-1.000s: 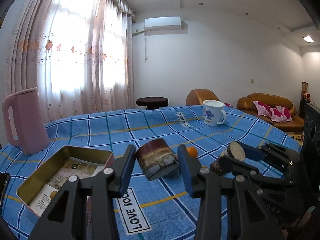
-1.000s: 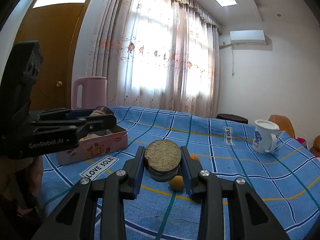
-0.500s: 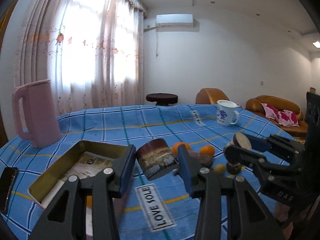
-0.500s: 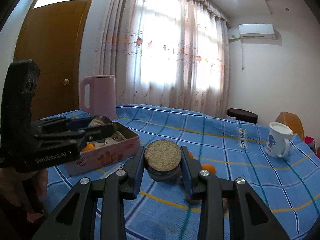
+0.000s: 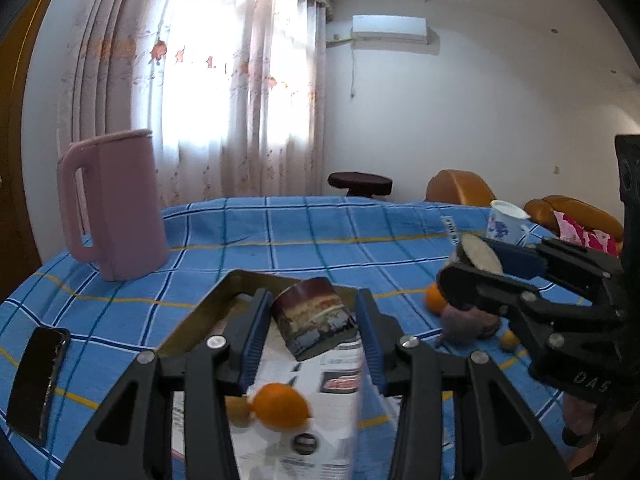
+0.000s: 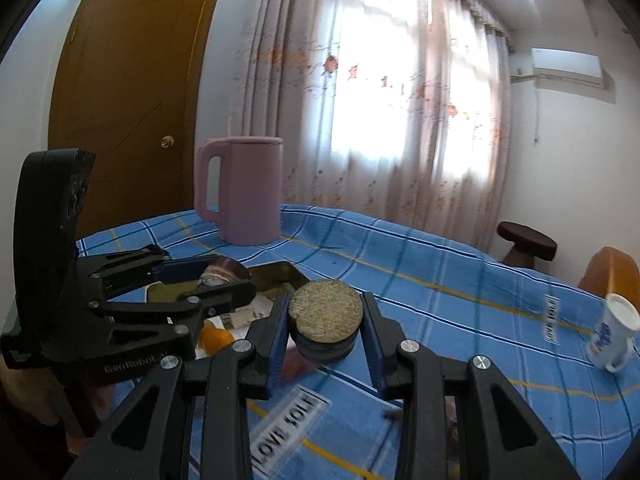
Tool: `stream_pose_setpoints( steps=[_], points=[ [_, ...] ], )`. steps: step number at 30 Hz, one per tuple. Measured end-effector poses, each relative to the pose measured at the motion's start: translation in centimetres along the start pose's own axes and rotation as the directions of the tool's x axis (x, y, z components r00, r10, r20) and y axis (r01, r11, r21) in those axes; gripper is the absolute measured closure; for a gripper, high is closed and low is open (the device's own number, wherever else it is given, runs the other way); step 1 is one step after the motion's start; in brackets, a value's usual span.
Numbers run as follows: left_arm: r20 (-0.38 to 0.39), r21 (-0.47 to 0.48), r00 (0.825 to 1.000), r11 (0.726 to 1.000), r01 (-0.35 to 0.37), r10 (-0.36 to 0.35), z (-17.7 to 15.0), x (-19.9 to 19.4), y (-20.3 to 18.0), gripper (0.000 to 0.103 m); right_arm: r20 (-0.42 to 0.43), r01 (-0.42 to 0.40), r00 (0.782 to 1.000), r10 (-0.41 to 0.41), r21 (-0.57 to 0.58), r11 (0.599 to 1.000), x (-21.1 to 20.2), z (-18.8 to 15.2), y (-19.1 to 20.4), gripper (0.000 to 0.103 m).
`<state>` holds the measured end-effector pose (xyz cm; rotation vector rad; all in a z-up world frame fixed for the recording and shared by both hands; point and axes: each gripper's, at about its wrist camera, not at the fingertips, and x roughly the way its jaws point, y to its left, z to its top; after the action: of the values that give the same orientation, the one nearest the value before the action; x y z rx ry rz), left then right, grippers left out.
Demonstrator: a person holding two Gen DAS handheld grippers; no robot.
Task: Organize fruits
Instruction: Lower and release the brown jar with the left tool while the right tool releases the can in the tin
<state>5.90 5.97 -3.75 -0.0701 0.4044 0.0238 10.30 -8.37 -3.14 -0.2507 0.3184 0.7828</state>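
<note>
My left gripper is shut on a brown cylindrical piece with a layered pattern. It hangs over the open tin box, which is lined with printed paper. Inside the box lie an orange and a smaller yellowish fruit. My right gripper is shut on a round dark piece with a tan grainy top, just right of the tin box. On the cloth to the right lie another orange, a purplish fruit and a small yellow fruit.
A pink jug stands at the back left of the blue checked tablecloth. A dark phone lies at the left edge. A white mug stands far right. Behind the table are a stool, armchairs and a curtained window.
Both grippers have swung left with their pieces still held. The left one now hangs over the tin box, and the fruit inside the box has come into view.
</note>
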Motion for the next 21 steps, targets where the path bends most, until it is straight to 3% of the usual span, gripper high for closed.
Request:
stream_pose_setpoints(
  steps=[8, 21],
  points=[
    [-0.107, -0.037, 0.994, 0.999, -0.025, 0.021, -0.3, 2.1, 3.3, 0.058, -0.082, -0.055, 0.995, 0.058, 0.038, 0.998, 5.0, 0.9, 1.3, 0.067],
    [-0.200, -0.040, 0.978, 0.997, -0.068, 0.059, -1.0, 3.7, 5.7, 0.058, -0.215, -0.073, 0.973, 0.081, 0.047, 0.996, 9.4, -0.9, 3.0, 0.067]
  ],
)
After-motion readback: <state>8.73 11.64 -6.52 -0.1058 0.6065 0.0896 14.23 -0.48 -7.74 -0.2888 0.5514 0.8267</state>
